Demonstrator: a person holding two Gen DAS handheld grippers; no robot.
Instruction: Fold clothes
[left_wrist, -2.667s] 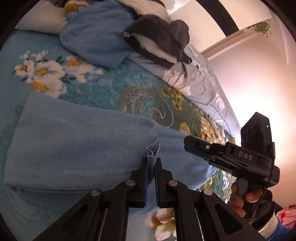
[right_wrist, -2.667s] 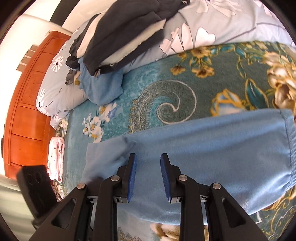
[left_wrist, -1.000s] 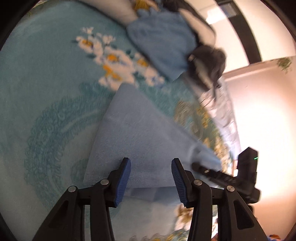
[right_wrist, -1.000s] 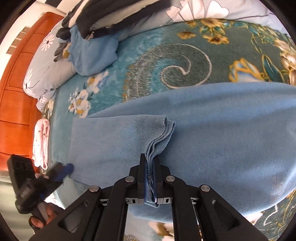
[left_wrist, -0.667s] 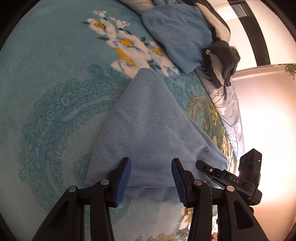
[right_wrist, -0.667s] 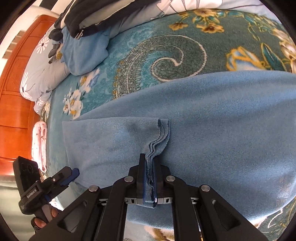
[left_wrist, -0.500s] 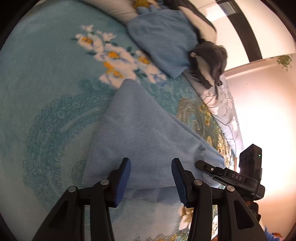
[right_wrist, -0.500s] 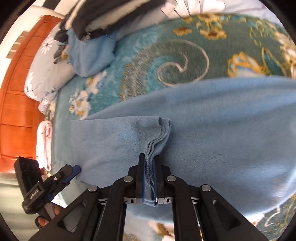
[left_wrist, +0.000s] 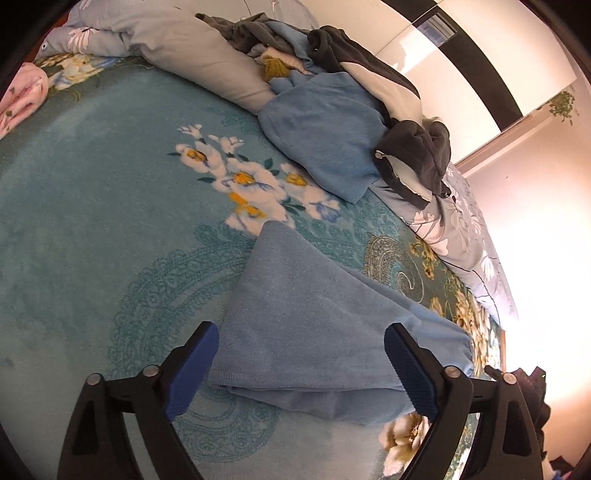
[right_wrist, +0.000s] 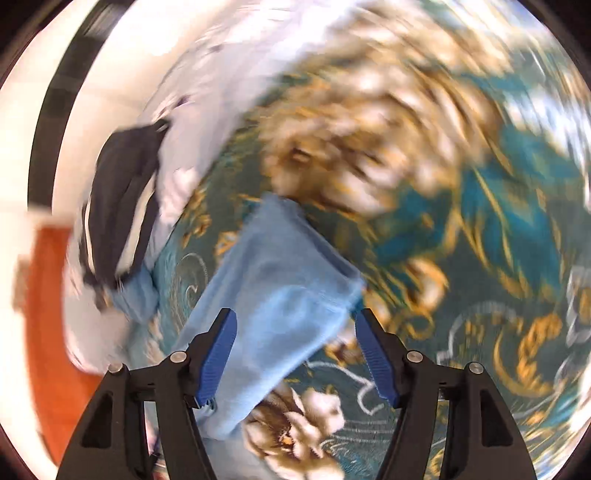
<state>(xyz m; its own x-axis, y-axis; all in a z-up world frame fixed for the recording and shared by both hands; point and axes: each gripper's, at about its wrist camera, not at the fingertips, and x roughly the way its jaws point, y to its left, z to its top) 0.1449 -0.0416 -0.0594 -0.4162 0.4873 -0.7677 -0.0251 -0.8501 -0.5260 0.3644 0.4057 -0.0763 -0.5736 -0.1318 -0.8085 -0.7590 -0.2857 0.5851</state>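
On the teal floral bed blanket (left_wrist: 92, 221), the folded light-blue fleece garment (left_wrist: 314, 325) lies free at lower centre; both the left gripper (left_wrist: 301, 369) and the right gripper (right_wrist: 295, 354) are opening wide and empty, and snagging an edge could undo the fold.

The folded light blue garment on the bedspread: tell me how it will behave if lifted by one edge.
The light blue garment will probably drape limply, since its layers sag flat on the bedspread. Its stacked fold, with loose edges showing, would likely fall open. The fleecy surface suggests it should grip well, not slip.
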